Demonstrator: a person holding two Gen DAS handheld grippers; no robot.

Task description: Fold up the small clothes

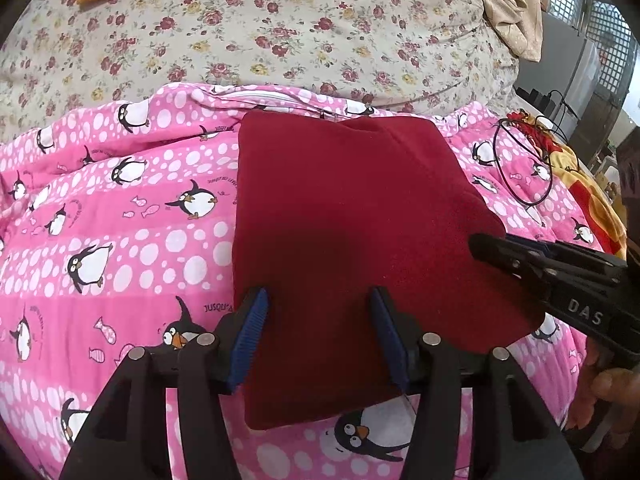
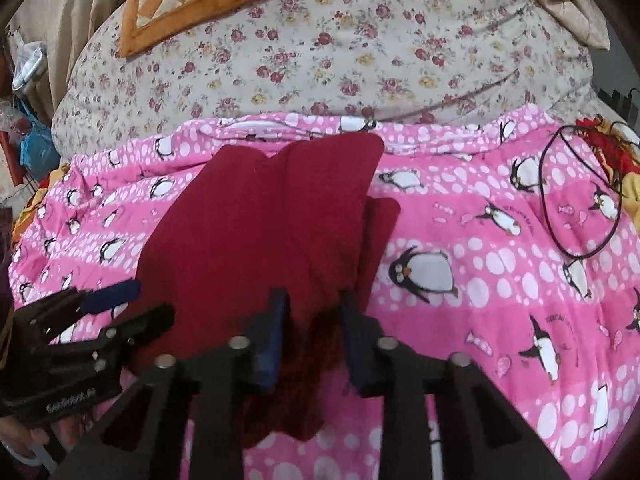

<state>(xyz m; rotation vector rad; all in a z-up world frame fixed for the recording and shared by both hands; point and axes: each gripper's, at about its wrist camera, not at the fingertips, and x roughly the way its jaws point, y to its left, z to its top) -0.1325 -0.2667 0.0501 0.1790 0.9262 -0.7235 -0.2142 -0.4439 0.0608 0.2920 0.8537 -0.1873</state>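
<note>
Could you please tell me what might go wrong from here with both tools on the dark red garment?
1. The left tool is spread wide over the dark red garment, so only the right tool may be gripping; a one-sided pull could undo the fold.
2. The garment lies on a soft, rumpled pink penguin quilt, so folds may shift.
3. A black cord loop lies nearby and might snag.

Pink penguin-print quilt covers the near bed surface, with a floral sheet beyond it. Orange checkered cushion lies far left on the sheet, and beige fabric is bunched far right. A thin black cord loop lies on the quilt's right side, with a red-yellow blanket at the right edge. Blue plastic bags sit off the bed, left.
</note>
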